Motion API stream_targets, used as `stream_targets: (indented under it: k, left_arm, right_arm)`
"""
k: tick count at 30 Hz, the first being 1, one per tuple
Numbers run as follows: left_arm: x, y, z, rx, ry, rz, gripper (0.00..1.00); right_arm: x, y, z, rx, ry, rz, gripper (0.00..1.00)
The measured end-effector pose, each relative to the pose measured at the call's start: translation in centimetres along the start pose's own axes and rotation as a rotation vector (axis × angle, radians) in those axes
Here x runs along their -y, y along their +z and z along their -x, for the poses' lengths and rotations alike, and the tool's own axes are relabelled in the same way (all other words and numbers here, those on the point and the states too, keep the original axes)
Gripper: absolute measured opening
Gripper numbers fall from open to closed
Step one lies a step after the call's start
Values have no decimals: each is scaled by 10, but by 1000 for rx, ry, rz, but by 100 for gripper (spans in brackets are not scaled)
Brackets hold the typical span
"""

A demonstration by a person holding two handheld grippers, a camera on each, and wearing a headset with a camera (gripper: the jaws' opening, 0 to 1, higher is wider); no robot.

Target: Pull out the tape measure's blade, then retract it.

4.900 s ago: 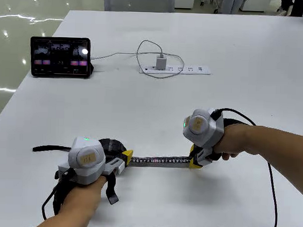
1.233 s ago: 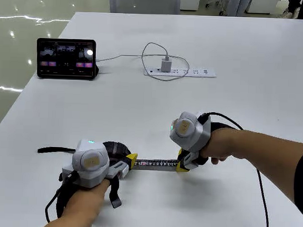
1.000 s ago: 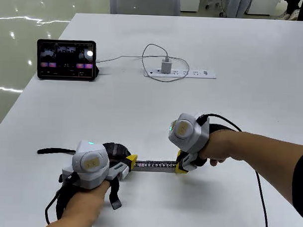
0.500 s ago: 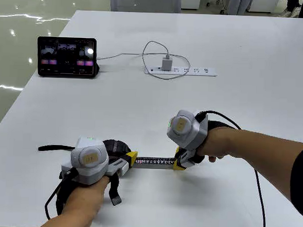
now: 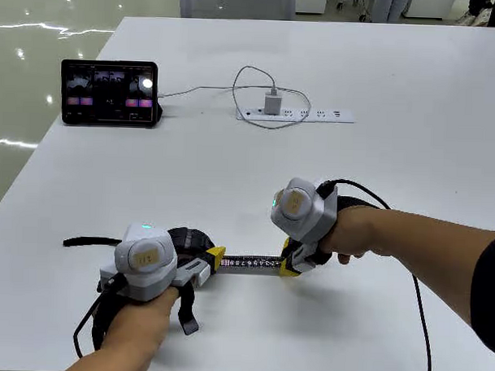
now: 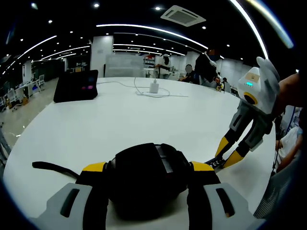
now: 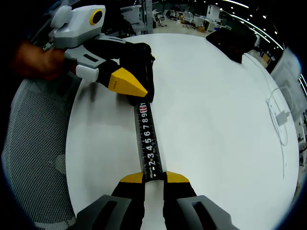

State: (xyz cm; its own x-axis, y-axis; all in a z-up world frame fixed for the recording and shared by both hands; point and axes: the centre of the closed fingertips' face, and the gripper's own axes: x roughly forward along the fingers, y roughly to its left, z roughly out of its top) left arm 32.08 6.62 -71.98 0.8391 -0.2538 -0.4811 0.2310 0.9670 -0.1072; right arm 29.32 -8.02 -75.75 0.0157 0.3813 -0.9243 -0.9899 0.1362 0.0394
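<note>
The black tape measure case (image 5: 189, 240) rests on the white table (image 5: 231, 177) at the near left, and my left gripper (image 5: 206, 252) is shut on its sides. In the left gripper view the case (image 6: 148, 177) sits between the yellow fingertips (image 6: 94, 167). A short length of blade (image 5: 249, 261) runs right from the case to my right gripper (image 5: 286, 266), which is shut on the blade's end. The right gripper view shows the blade (image 7: 147, 141), numbered 1 to 9, leading from my right gripper (image 7: 154, 178) to the case (image 7: 140, 60) and the left gripper (image 7: 125, 81).
A tablet (image 5: 110, 81) stands at the far left. A power strip (image 5: 295, 115) with a charger and looped cable lies at the far middle. A black strap (image 5: 87, 242) trails left from the case. The table's front edge is close below the hands.
My right gripper has moved left toward the case with the blade's end in it, so the exposed blade is shorter. The left gripper and the case have stayed put.
</note>
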Motion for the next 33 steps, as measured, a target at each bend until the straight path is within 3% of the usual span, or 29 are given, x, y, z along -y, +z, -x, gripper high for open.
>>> stream_targets:
  k: [28,33]
  left_arm:
    - [0,0,1,3,-9,23,62]
    - [0,0,1,2,-15,29,62]
  right_arm:
    - [-2,12,-5,31,-6,15,10]
    - [-2,16,-6,38,-1,-9,10]
